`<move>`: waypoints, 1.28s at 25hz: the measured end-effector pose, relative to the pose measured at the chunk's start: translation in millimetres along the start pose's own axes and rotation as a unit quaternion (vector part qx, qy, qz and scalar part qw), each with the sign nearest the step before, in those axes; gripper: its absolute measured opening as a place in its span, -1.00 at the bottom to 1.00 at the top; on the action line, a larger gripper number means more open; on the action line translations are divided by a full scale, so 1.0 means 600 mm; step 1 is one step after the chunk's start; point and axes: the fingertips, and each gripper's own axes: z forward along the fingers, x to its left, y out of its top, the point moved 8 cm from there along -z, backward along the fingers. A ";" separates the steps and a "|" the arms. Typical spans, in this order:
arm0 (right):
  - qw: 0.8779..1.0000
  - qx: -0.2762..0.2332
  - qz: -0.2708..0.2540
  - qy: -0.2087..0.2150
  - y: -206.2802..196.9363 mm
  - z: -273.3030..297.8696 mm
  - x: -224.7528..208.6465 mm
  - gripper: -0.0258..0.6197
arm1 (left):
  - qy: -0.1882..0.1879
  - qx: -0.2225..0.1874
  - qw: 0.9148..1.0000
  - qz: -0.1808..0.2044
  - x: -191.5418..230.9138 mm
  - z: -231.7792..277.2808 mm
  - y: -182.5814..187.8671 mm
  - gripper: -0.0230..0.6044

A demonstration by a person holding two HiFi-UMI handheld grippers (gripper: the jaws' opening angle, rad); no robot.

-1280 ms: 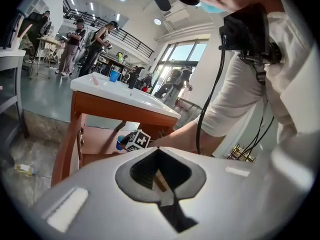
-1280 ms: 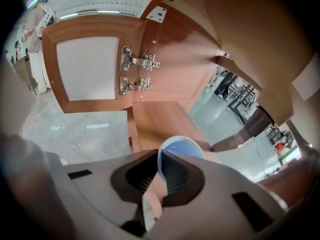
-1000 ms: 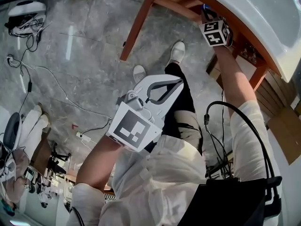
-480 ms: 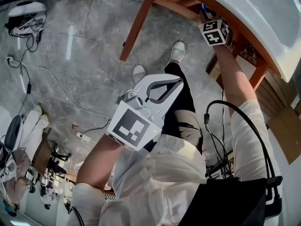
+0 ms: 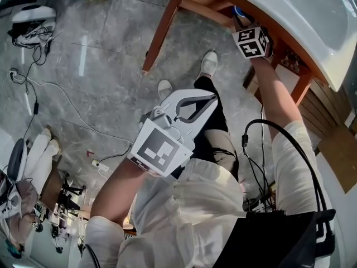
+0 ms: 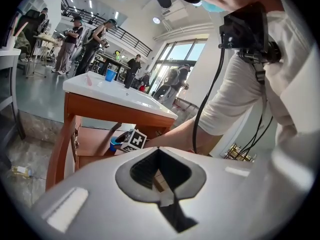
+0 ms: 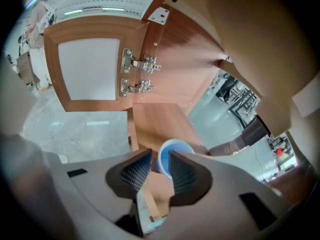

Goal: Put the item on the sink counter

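Note:
A blue cup (image 7: 176, 148) stands on the wooden shelf under the white sink counter (image 5: 312, 35); its rim shows in the head view as the blue cup (image 5: 238, 9). My right gripper (image 7: 160, 160) reaches into the cabinet, its jaws opening, with the near wall of the cup between the pads and a small gap showing. In the head view the right gripper (image 5: 241, 18) is under the counter's edge. My left gripper (image 5: 213, 97) hangs at waist height, shut and empty. From the left gripper (image 6: 159, 151) I see the counter (image 6: 115, 91) and the cup (image 6: 115, 143) below it.
The cabinet door (image 7: 90, 69) stands swung open to the left. A wooden leg (image 5: 163, 29) of the stand slants to the floor. Cables (image 5: 33, 88) lie on the grey floor. Another blue cup (image 6: 110, 74) stands on the counter top. People stand in the background.
The right gripper's marker cube has shifted slightly up and left under the counter. The left gripper stays where it was.

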 end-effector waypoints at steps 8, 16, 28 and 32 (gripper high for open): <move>1.000 -0.003 0.018 0.003 0.022 -0.081 0.017 -0.63 | -0.007 0.003 1.000 0.028 -0.021 -0.025 0.047 -0.91; 0.991 -0.039 0.124 0.037 0.052 -0.279 0.071 -0.75 | -0.034 -0.034 0.994 0.099 -0.066 -0.095 0.173 -0.91; 0.943 -0.142 0.291 0.075 0.145 -0.710 0.172 -0.91 | -0.075 0.015 0.990 0.120 -0.189 -0.201 0.174 -0.91; 0.939 -0.163 0.297 0.059 0.146 -0.790 0.174 -0.91 | -0.080 0.019 0.990 0.115 -0.226 -0.209 0.180 -0.91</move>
